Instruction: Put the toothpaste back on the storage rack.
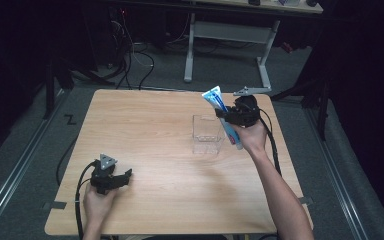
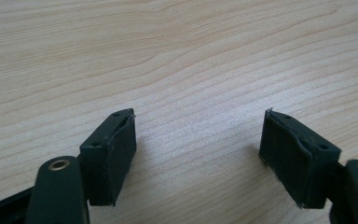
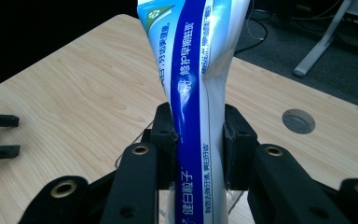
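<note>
Pale wood-grain table [image 1: 160, 150], rounded corners, on grey floor in a dark room. Clear plastic box [image 1: 207, 134] right of centre. Toothpaste tube [image 3: 200, 93] (glossy blue-white, pinched flat) clamped in right gripper [image 3: 199, 140], just beside box. Left gripper [image 2: 198, 135] well left of box, jaws wide apart, holding nothing.

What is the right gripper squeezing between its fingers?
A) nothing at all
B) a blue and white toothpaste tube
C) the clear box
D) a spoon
B: in the right gripper view the right gripper has its fingers pressed on both sides of the blue and white toothpaste tube, which pinches in there; the clear box stands on the table beside it.
</note>
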Demonstrator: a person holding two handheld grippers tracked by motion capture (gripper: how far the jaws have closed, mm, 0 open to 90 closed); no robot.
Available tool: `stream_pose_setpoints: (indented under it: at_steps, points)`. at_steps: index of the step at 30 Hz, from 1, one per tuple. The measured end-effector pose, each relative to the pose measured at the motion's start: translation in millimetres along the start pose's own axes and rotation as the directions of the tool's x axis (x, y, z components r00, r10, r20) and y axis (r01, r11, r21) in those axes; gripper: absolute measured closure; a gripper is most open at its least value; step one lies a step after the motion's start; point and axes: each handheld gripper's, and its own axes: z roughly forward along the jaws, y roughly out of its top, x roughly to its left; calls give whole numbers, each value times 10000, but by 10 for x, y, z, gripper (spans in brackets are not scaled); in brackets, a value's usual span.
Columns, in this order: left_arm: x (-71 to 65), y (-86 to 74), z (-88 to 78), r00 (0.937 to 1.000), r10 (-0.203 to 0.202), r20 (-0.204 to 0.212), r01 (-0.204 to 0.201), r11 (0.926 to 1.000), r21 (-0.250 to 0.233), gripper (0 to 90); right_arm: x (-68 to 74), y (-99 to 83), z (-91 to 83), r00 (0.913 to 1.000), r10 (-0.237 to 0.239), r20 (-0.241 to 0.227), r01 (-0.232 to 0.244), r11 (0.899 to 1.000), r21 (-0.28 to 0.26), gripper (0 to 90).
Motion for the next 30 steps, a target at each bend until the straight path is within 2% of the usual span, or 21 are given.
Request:
stream_pose_setpoints:
  at_steps: [8, 16, 30]
  points:
    - [1, 0, -1, 10000, 12, -1, -12, 10000, 11, 274, 10, 94, 148, 9999, 106, -137, -107, 9999, -86, 709]
    - [1, 0, -1, 10000, 7, 2, -7, 10000, 11, 274, 39, 206, 264, 10000, 50, -50, -51, 9997, -239, 708]
    - [6, 1, -3, 10000, -13, 36, 13, 10000, 19, 274, 56, 289, 442, 9999, 100, -21, -101, 9995, -294, 705]
